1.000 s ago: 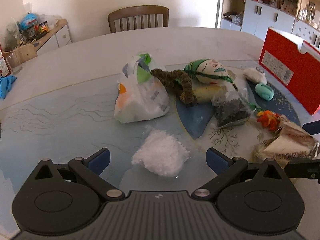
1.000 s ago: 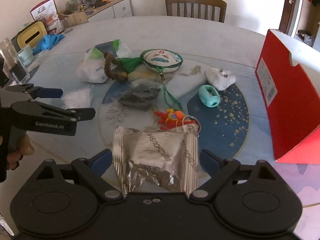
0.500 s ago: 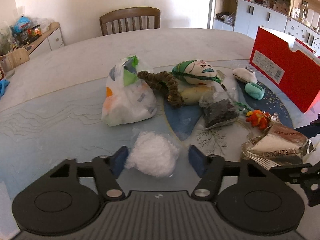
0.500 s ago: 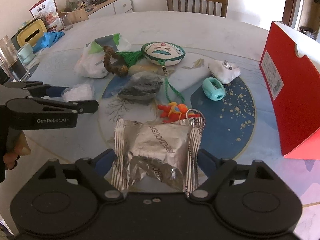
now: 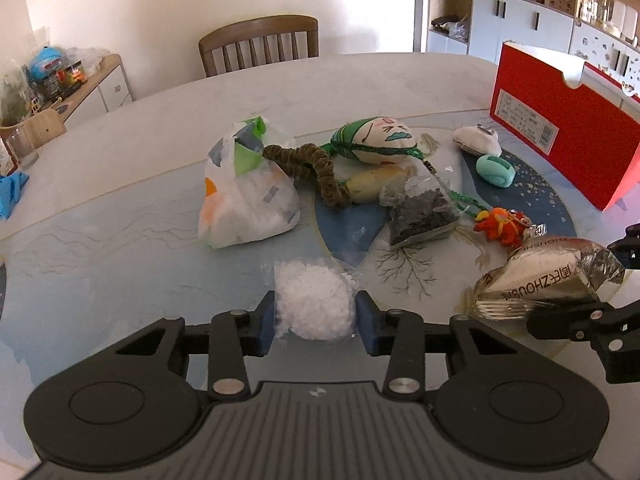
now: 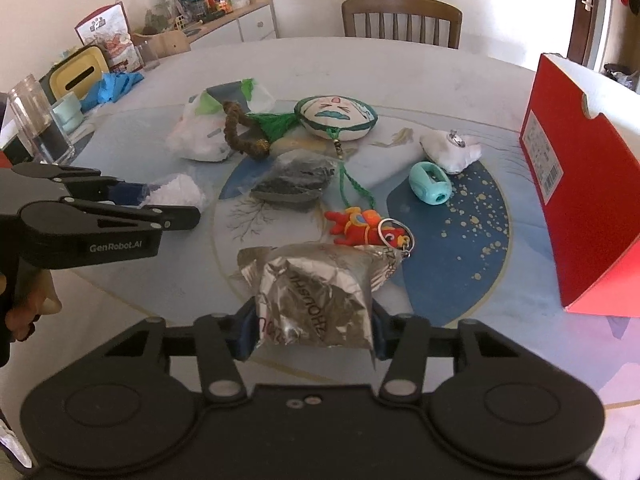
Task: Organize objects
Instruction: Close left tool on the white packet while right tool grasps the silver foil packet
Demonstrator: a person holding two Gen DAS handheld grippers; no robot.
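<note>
Right hand-held gripper point(image 6: 310, 338): jaws just closing, clamped across foil packet point(image 6: 316, 292); red box point(image 6: 576, 208) lies to its right; left hand-held gripper point(image 5: 315, 322), likewise closing, pinches white-crystal bag point(image 5: 314, 304) on tabletop point(image 5: 120, 248).

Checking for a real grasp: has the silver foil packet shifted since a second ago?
Yes. The silver foil packet now crumples narrower between the right gripper, its far edge nearer the red keychain.

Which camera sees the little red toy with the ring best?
The right wrist view. There the red toy lies in full view just past the silver packet, its metal ring plain to see. In the left wrist view the toy is smaller, off to the right, and its ring is hard to make out.
</note>
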